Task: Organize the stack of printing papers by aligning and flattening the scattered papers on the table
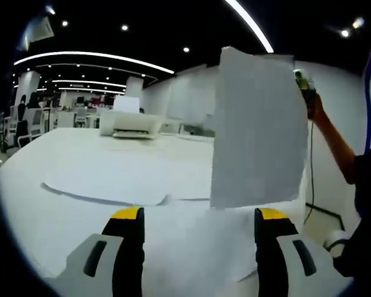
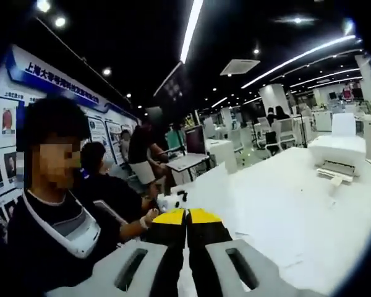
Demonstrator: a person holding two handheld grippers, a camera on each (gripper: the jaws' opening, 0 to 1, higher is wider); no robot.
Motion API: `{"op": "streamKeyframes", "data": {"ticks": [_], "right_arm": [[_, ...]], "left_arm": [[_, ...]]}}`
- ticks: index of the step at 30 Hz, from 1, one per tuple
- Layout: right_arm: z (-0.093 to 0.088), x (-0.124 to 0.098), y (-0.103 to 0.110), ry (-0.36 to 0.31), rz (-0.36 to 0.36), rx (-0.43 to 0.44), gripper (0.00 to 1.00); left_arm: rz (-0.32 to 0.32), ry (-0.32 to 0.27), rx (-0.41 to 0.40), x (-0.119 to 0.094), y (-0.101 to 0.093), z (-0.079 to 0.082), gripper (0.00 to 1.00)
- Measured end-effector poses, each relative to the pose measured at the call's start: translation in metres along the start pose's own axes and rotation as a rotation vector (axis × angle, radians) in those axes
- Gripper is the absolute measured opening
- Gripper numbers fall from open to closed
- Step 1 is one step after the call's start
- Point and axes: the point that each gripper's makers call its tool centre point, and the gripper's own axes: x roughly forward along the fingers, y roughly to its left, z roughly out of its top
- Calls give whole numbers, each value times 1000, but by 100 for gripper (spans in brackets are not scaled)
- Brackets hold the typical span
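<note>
A single white sheet of paper (image 1: 260,130) hangs upright above the table, to the right of centre in the left gripper view. My right gripper (image 1: 305,82) pinches it at its upper right corner, with a hand (image 1: 316,109) behind it. More sheets (image 1: 111,182) lie loosely overlapped on the white table (image 1: 68,148), some edges lifted. My left gripper (image 1: 200,214) stands open low over the near sheets, with nothing between its fingers. In the right gripper view my right gripper (image 2: 187,216) has its yellow tips pressed together, and the sheet (image 2: 205,179) runs forward from them.
A white printer (image 1: 133,124) (image 2: 339,154) stands at the far side of the table. The person (image 2: 49,210) holding the grippers is close on the table's side, and other people (image 2: 139,154) sit at desks behind. A cable (image 1: 310,167) hangs from the right gripper.
</note>
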Motion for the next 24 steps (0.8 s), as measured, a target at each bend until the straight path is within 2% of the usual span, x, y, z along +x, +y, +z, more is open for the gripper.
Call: {"op": "streamKeyframes", "data": {"ticks": [1,3,5,8,11,15,18,20,22,24], "right_arm": [[3,1,7,-5,12,-14,0],[4,3,7,-5,15,-23,0],[-3,9,-9,13,-14,16,0],[-26,20,-41,86,-76,36,0],[-37,29,-64,106,-84,42,0],[-48,36,-73,135,-45,27,0],[-53,42,-61,150,27,11,0],[-52,45,-63,156,14,-26,0],[-49,43,-78,161,-30,-28,0],[-50,38,-102,176,-120,-6,0]], "left_arm": [[-3,-3,2,0,-1,1,75],[-5,-6,2,0,-3,2,75],[-14,-8,9,0,-7,2,75],[-38,-22,-7,2,-13,5,75],[-56,-32,-22,4,-17,7,75],[-68,-30,-30,8,-18,7,75],[-71,-18,-25,11,-16,4,75],[-87,-15,-24,14,-17,4,75],[-121,-18,-32,15,-23,4,75],[-152,-23,-41,16,-29,3,75]]}}
